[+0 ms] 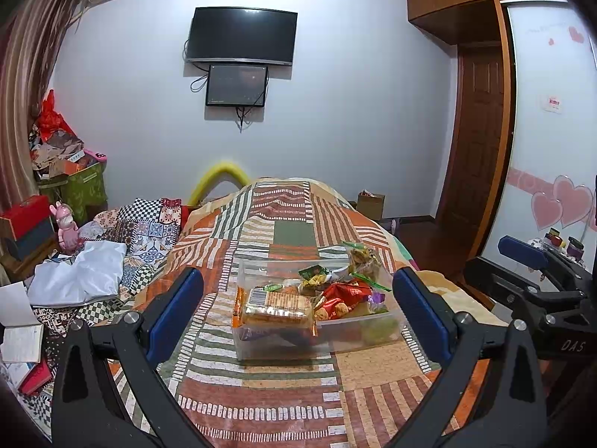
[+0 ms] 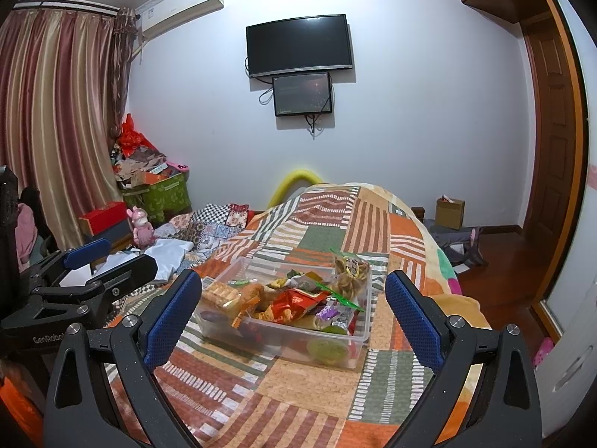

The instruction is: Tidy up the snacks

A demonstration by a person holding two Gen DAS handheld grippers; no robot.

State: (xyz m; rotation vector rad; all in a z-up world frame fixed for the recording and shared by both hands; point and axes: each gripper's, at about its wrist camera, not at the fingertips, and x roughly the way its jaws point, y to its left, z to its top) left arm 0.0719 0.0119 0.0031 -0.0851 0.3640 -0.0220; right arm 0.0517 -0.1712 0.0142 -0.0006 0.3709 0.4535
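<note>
In the left wrist view, the left gripper (image 1: 298, 298) is held with its jaws wide apart and nothing between them, above the patterned bedspread (image 1: 261, 392). Ahead, a clear plastic box (image 1: 358, 330) is seen on the bedspread, heaped with snacks (image 1: 283, 304).

In the right wrist view, the right gripper (image 2: 293, 313) is likewise spread and empty. No loose packets are noticed outside the box, so the sorting is judged largely finished.
</note>
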